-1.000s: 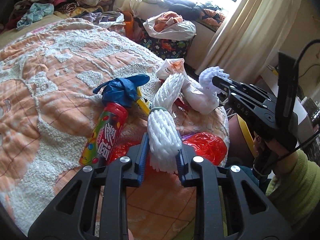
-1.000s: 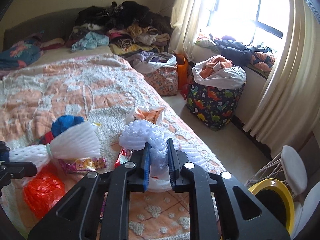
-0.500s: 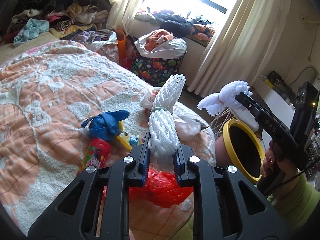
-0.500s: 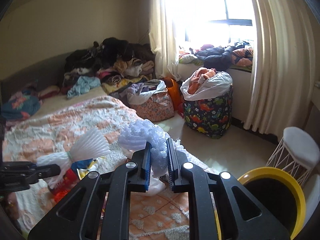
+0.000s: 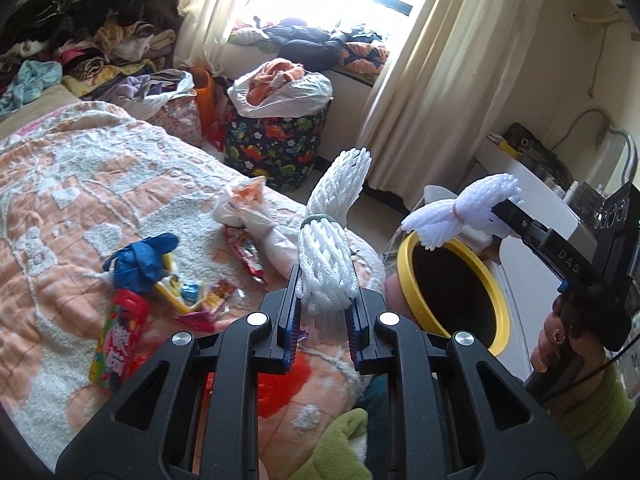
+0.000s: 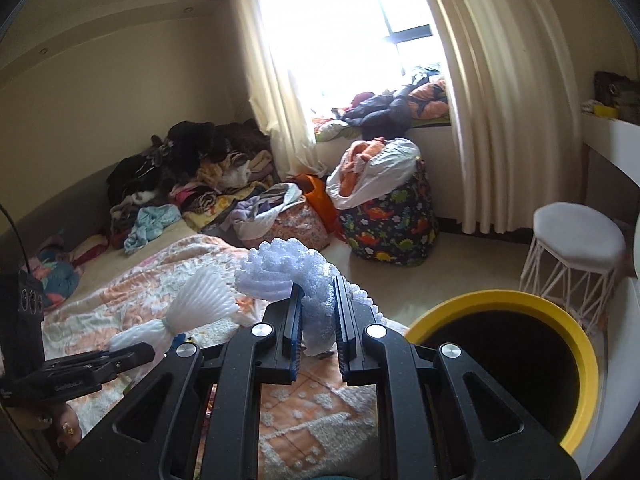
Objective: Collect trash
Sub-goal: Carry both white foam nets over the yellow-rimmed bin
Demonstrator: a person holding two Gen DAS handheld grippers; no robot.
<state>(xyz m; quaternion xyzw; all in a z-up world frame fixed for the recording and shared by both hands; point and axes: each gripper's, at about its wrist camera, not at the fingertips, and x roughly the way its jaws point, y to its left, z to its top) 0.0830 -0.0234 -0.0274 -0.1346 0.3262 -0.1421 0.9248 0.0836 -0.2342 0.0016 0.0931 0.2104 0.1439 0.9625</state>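
Both foam nets lifted off the bed (image 5: 60, 208) toward the yellow-rimmed bin (image 5: 408, 276): the left gripper (image 5: 323, 312) stays clamped on its foam net (image 5: 326, 264), the right gripper (image 6: 316, 320) on its own (image 6: 296, 276), now beside the rim, ready for dropping.
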